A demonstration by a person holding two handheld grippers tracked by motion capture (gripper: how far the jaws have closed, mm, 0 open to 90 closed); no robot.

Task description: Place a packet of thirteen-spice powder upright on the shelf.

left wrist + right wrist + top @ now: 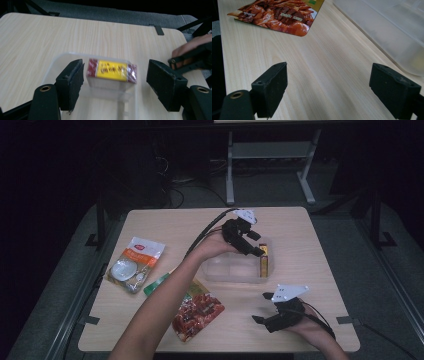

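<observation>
The yellow-and-red box (111,70) lies in the clear bin's (235,276) right end, frame centre. The left gripper (253,245) hovers above it, jaws open and empty; it should lift clear straight. The right gripper (262,316) waits open, lower right.

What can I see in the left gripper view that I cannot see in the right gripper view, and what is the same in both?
The left gripper view alone shows the yellow and red box lying in the clear container, seen between the open left gripper, with the other hand at the right edge. The right gripper view alone shows the red snack bag lying flat beyond the open right gripper, with nothing between its jaws. Both show the wooden table and the clear container.
</observation>
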